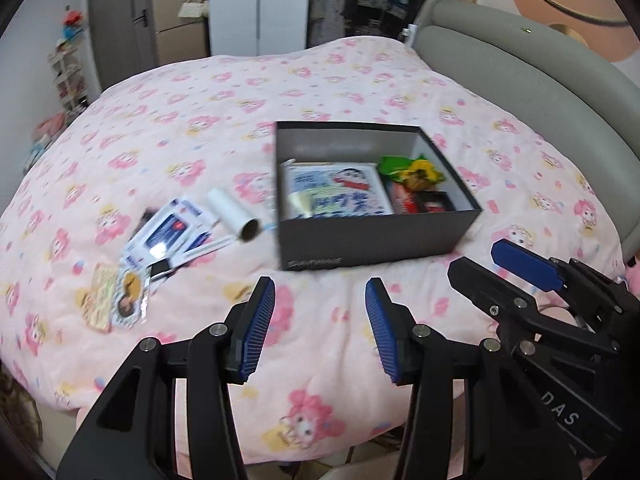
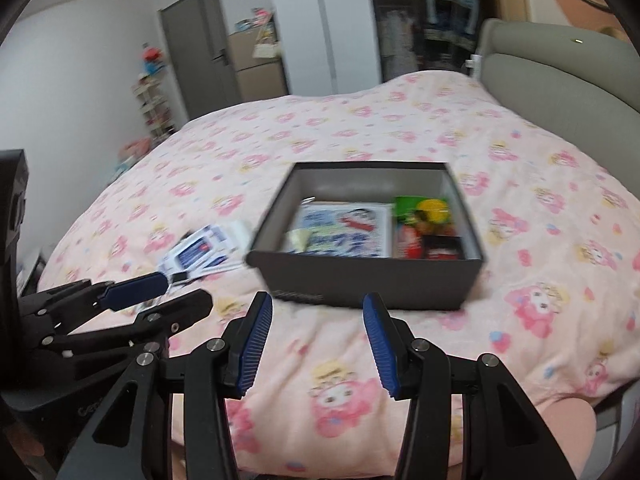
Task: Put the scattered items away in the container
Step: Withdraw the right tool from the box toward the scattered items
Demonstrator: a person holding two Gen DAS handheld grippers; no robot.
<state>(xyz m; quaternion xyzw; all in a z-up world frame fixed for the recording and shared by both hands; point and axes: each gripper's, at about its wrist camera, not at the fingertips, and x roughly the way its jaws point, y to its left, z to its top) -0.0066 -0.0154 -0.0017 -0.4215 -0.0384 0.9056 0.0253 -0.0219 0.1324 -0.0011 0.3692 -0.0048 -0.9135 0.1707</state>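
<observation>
While a pink cartoon-print quilt (image 1: 240,128) is spread across the whole bed, a dark open box (image 1: 372,236) is set on it, right of centre. Inside the box a blue-and-white cartoon packet (image 1: 340,194), a green-and-yellow item (image 1: 412,168) and red packs (image 1: 416,202) are seen. Just left of the box, a white roll (image 1: 236,214), blue-and-white packets (image 1: 172,236) and a sticker card (image 1: 120,300) are left scattered. The left tool (image 1: 320,328) and right tool (image 2: 318,344) are both held spread apart and unloaded, short of the box.
</observation>
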